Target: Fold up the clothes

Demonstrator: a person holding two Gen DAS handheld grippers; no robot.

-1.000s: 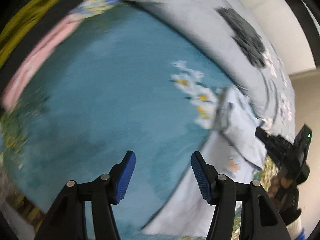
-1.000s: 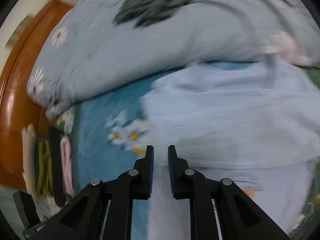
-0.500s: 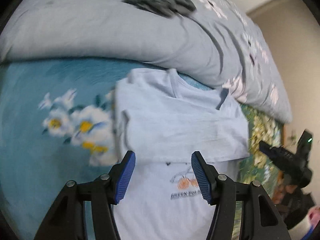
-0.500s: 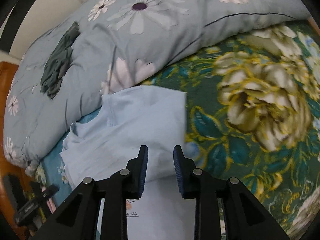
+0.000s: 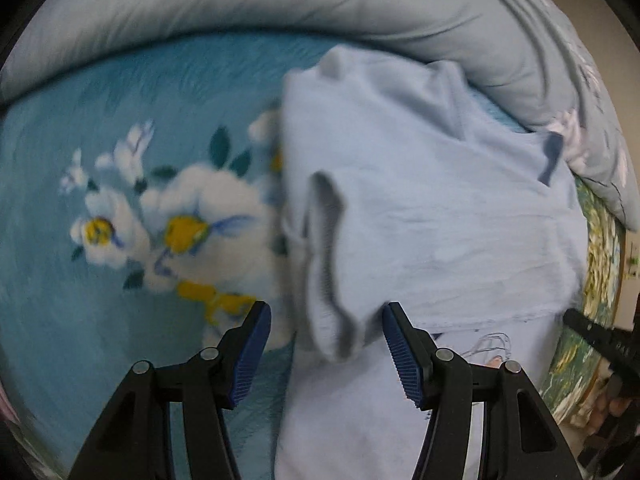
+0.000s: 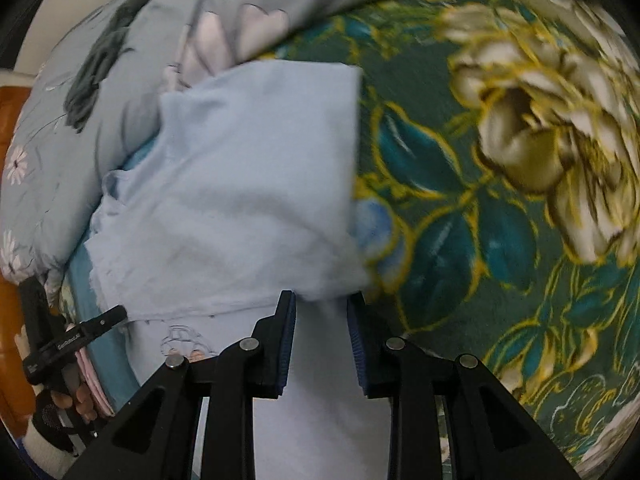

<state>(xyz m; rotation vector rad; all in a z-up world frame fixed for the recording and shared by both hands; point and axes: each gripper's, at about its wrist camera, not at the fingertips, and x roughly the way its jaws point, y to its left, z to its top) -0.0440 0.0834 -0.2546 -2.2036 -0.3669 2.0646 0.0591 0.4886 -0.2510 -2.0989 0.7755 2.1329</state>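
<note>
The pale blue T-shirt [image 5: 432, 208] lies on the bed, on a floral blanket [image 6: 500, 184] beside a rolled grey duvet [image 5: 360, 8], with its upper part already laid down over the printed chest. Its left side ends in a loose, rumpled sleeve fold [image 5: 332, 280] (blurred, so the exact layers are hard to read).

The left tool [image 5: 326, 354] stands wide open astride that sleeve fold, gripping nothing. The right tool [image 6: 322, 336] is parted more narrowly at the folded panel's lower right corner [image 6: 340, 280], and it too seems to hold nothing.

To finish this fold well, I judge each tool should pinch all layers at its own edge, keep the cloth taut between them, and smooth the bunched sleeve flat before any further crease.
</note>
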